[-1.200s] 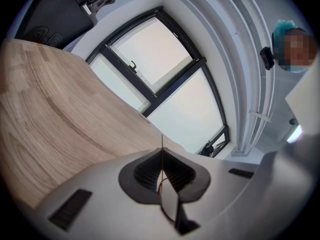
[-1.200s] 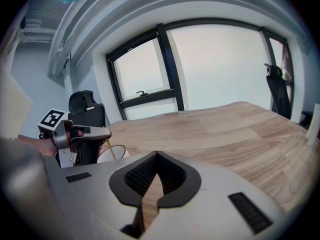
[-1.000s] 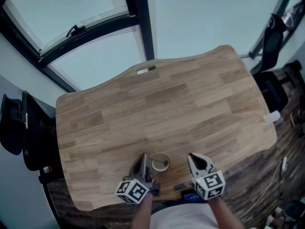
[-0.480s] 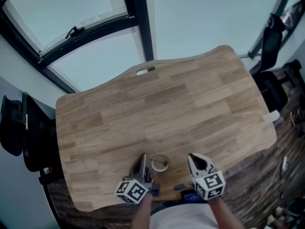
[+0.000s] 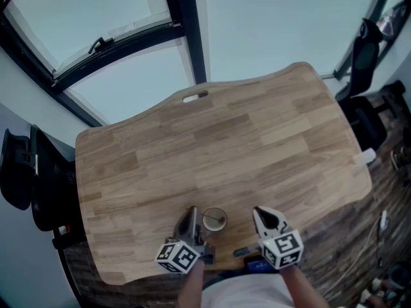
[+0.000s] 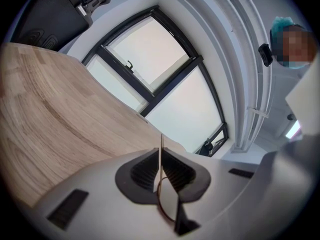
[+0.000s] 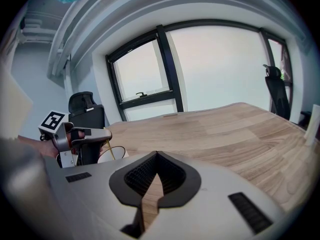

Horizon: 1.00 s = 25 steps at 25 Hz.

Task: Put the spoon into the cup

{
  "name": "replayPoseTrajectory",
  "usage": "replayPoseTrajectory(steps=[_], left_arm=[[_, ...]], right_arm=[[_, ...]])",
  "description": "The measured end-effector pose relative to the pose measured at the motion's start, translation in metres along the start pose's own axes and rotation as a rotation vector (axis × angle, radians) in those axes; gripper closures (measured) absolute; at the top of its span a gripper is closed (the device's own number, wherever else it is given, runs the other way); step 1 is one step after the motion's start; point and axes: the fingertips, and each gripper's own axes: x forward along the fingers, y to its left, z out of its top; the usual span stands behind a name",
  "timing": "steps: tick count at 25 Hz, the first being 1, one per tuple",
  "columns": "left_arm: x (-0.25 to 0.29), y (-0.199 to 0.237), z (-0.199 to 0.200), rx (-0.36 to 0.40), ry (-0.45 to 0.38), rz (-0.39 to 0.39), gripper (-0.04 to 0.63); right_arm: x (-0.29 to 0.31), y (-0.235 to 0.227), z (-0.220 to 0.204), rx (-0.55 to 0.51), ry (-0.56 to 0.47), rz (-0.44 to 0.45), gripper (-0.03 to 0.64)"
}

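Observation:
A small round cup (image 5: 215,219) with a thin brown rim stands near the table's front edge, between my two grippers. My left gripper (image 5: 192,212) sits just left of the cup, shut on the spoon's thin gold handle (image 6: 161,149), which shows edge-on between the pads. In the right gripper view that handle (image 7: 108,150) slants down from the left gripper (image 7: 96,133) to the cup's rim (image 7: 118,147). I cannot make out the spoon's bowl. My right gripper (image 5: 261,212) hovers a little right of the cup, shut with nothing in it (image 7: 157,156).
The wooden table (image 5: 218,140) stretches away with a cable slot (image 5: 196,95) at its far edge. A small white object (image 5: 367,157) sits at the right edge. Black office chairs (image 5: 32,178) stand at left and right, with windows beyond.

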Motion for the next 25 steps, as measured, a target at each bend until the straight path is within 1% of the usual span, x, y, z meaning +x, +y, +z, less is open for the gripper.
replayPoseTrajectory(steps=[4, 12, 15, 25], left_arm=[[0.001, -0.001, -0.003, 0.010, 0.011, -0.002, 0.592], [0.000, 0.001, -0.004, 0.009, 0.009, 0.007, 0.551], [-0.002, 0.003, -0.003, 0.011, 0.007, 0.008, 0.538], [-0.009, 0.004, 0.003, 0.016, -0.004, 0.013, 0.537]], right_arm=[[-0.003, -0.001, 0.000, 0.002, -0.003, -0.003, 0.620], [-0.006, -0.002, 0.001, 0.000, -0.009, -0.017, 0.620], [-0.006, 0.001, 0.001, 0.000, -0.009, -0.007, 0.620], [-0.006, 0.010, 0.005, -0.011, -0.016, 0.008, 0.620]])
